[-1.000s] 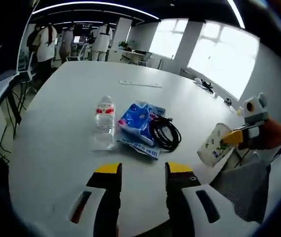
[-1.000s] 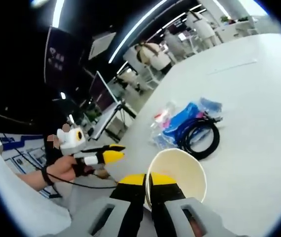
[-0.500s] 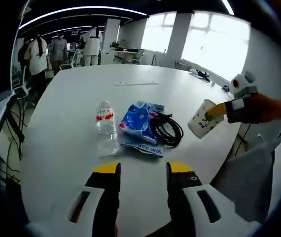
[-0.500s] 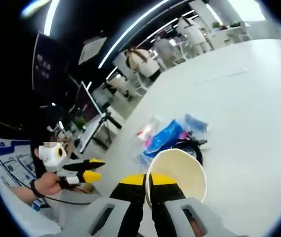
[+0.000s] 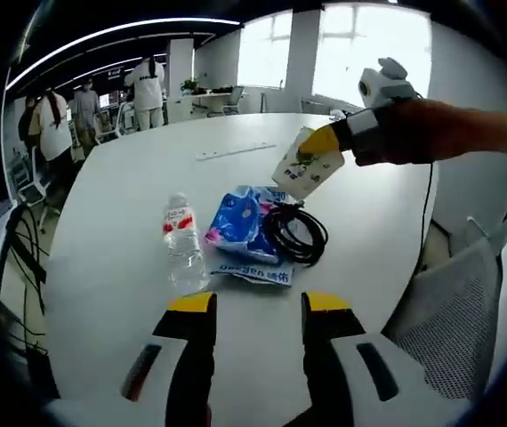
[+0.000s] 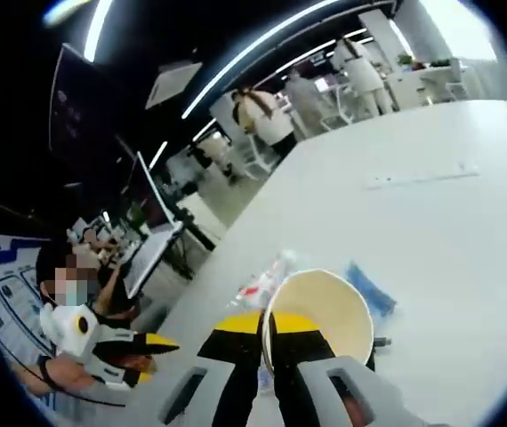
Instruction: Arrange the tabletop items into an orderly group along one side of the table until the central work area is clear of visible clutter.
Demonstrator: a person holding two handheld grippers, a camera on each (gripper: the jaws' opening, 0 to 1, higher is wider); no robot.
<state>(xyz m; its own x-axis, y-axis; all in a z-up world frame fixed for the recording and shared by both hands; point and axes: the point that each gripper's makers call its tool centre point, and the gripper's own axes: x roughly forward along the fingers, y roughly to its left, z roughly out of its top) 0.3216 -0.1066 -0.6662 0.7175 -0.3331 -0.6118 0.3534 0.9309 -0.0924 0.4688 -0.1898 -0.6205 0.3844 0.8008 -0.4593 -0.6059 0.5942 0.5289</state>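
Observation:
My left gripper (image 5: pixel 258 307) stands open over the near edge of the white table (image 5: pixel 111 267), nothing between its jaws. Ahead of it lie a clear water bottle (image 5: pixel 182 253), a blue tissue pack (image 5: pixel 245 227) and a black coiled cable (image 5: pixel 296 236), bunched together. My right gripper (image 5: pixel 329 140) comes in from the right, shut on the rim of a printed paper cup (image 5: pixel 307 167) held tilted above the pack and cable. In the right gripper view the jaws (image 6: pixel 267 325) pinch the cup's rim (image 6: pixel 316 311), with the bottle (image 6: pixel 258 285) and blue pack (image 6: pixel 369 286) below. The left gripper (image 6: pixel 133 356) shows at lower left.
A flat white strip (image 5: pixel 236 151) lies further out on the table. A grey mesh chair (image 5: pixel 449 320) stands by the table's right edge. Several people (image 5: pixel 58 124) and desks stand in the room beyond. Bare tabletop spreads left of the bottle.
My right gripper has carried the cup up from the table's edge to a spot over the pack and cable. The left gripper stays open and has risen slightly.

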